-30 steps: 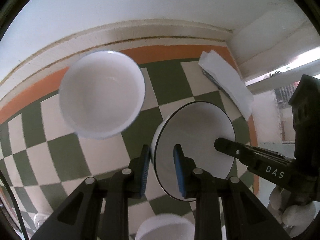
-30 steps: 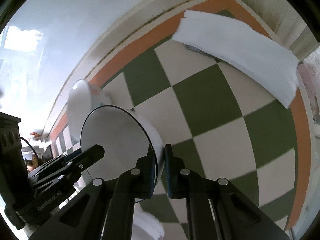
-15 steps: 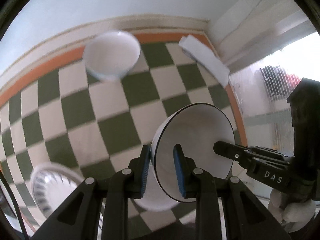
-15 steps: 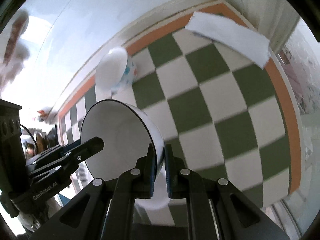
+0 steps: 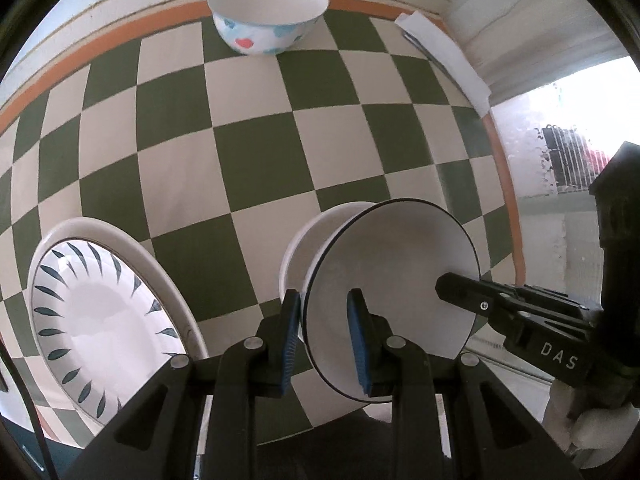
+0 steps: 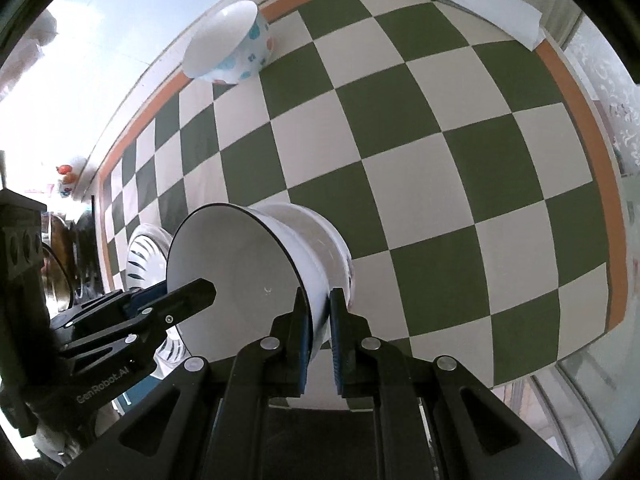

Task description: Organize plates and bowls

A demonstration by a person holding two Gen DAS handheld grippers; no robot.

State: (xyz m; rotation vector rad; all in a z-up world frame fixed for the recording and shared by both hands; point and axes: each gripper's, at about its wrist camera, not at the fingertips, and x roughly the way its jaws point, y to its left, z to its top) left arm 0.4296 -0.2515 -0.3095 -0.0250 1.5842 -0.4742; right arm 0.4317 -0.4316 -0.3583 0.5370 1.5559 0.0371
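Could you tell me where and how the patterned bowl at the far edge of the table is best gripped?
Take the patterned bowl by its rim, coming down from above. It stands upright and open, so one finger can go inside and one outside the thin, flaring wall.

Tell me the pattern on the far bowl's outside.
Blue and red blotches on white; left wrist view.

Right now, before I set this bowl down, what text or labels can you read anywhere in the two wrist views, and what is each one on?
"DAS": white letters on the black body of the right gripper, seen from the left wrist view.
"GenRobot.AI": faint grey letters on the black body of the left gripper, seen from the right wrist view.
The black-rimmed white bowl both grippers hold, the spotted white bowl and the white sheet of paper show no readable text.
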